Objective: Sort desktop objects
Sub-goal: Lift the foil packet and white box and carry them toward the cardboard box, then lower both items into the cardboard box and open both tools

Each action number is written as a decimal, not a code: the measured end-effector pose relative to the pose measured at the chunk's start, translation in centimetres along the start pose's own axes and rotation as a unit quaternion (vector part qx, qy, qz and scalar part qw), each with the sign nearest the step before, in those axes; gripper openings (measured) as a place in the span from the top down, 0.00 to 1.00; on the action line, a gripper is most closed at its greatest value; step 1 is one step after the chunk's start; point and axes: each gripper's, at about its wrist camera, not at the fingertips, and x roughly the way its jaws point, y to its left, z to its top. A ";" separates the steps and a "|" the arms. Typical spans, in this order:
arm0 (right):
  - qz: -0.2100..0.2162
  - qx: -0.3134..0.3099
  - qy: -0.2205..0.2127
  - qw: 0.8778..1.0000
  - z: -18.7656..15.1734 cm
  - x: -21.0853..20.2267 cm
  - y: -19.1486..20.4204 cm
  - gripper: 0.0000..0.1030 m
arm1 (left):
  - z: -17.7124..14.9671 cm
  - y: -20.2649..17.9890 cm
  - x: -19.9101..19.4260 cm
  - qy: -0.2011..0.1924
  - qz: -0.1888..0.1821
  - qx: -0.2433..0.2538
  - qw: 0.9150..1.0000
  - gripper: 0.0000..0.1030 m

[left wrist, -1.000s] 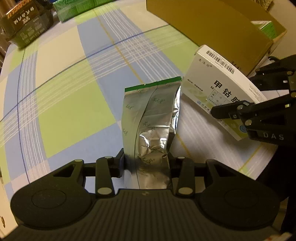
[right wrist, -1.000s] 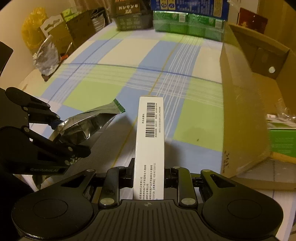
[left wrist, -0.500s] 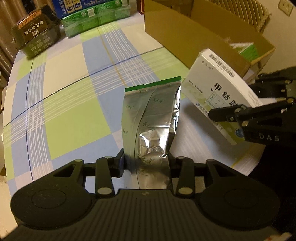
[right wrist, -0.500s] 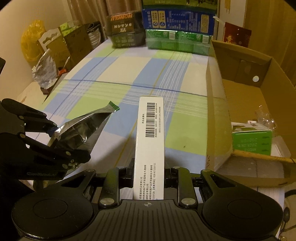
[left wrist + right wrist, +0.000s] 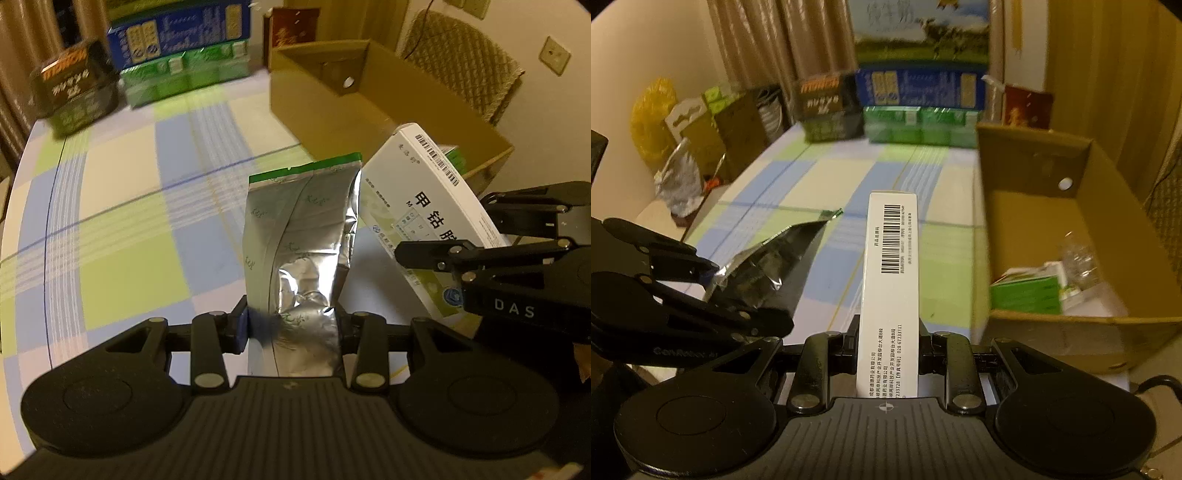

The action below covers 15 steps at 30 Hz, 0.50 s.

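My left gripper is shut on a silver foil pouch with a green top strip, held upright above the checked tablecloth. My right gripper is shut on a long white medicine box with a barcode on its narrow side. In the left wrist view that white box hangs to the right of the pouch, clamped in the right gripper. The right wrist view shows the pouch and left gripper at the left. An open cardboard box stands to the right.
Inside the cardboard box lie a green carton and clear plastic wrap. Green cartons, a blue carton and a dark box line the table's far edge. Bags stand off the table's left side.
Both grippers have risen with their loads, and the views have tipped up. More of the cardboard box's inside and the far cartons now show.
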 end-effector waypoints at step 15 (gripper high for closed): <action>-0.081 0.025 -0.049 0.995 3.7 -5.2 -8.4 0.79 | 6.7 -7.0 -1.3 -0.047 -0.041 0.034 0.997 0.66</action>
